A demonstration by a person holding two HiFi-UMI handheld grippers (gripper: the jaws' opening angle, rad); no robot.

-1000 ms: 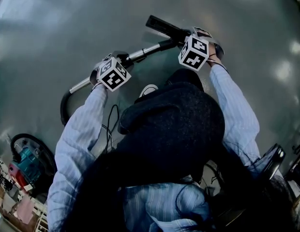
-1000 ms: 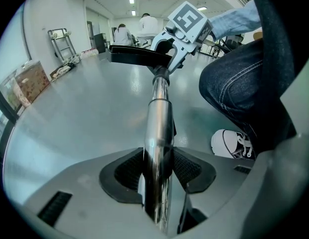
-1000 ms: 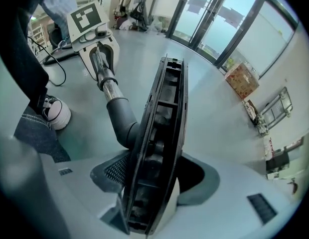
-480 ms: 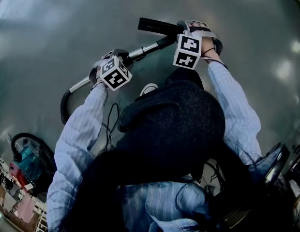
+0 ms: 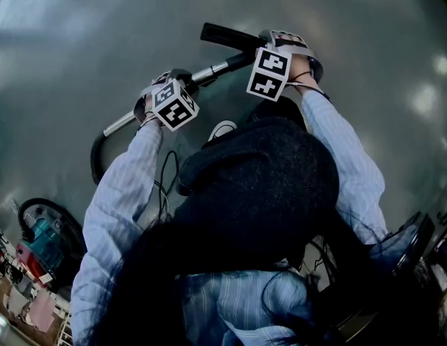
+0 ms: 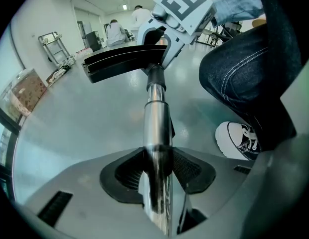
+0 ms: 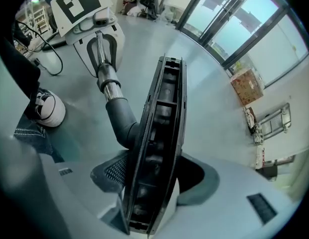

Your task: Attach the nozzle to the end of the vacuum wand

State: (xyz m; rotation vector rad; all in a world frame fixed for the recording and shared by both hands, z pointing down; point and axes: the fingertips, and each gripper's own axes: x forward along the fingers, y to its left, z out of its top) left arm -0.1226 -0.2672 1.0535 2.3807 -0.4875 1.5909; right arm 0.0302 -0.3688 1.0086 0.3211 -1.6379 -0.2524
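The wand (image 6: 157, 116) sits clamped in left tool (image 6: 157, 171), nozzle (image 7: 164, 118) in right tool (image 7: 153, 180).

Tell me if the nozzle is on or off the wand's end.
On: the nozzle joins the wand at its neck, no gap showing. Whether fully seated cannot be told.

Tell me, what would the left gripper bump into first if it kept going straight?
The metal wand, which the left gripper is clamped on. Past it, probably only the grey floor, though depth is unclear.

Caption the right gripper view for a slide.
Right gripper clamps the black floor nozzle, whose neck meets the chrome wand held by the left gripper.
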